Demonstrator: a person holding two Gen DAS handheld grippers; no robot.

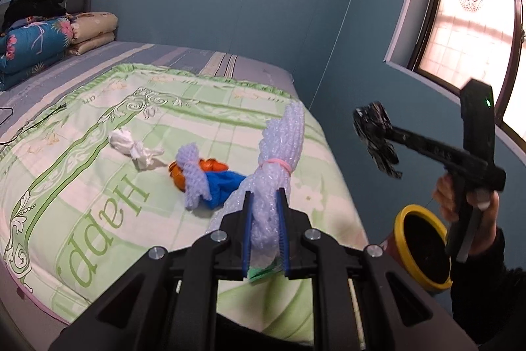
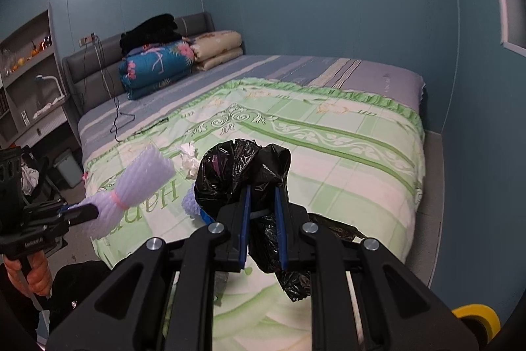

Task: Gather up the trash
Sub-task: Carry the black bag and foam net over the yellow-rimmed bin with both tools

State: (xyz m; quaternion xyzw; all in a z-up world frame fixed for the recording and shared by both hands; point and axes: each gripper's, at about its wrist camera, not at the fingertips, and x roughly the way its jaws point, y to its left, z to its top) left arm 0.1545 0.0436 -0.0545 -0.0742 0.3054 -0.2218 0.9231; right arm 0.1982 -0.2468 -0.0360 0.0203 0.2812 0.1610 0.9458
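My left gripper (image 1: 265, 196) is shut on a pale foam-net bundle (image 1: 279, 147) tied with a pink band, held above the green quilt (image 1: 98, 186); it also shows in the right wrist view (image 2: 138, 186). My right gripper (image 2: 263, 191) is shut on a crumpled black plastic bag (image 2: 236, 173), held in the air right of the bed (image 1: 378, 137). On the quilt lie a white tissue wad (image 1: 131, 145), an orange wrapper (image 1: 213, 166), a blue piece (image 1: 223, 186) and a second foam net (image 1: 194, 180). A yellow-rimmed bin (image 1: 420, 249) stands below the right gripper.
Folded quilts (image 2: 157, 68) and dark clothing (image 2: 148, 32) are stacked at the headboard. A black cable (image 2: 115, 107) trails over the striped sheet. Shelves (image 2: 26, 71) and a grey bin (image 2: 67, 166) stand left of the bed. A window (image 1: 476, 32) is on the right wall.
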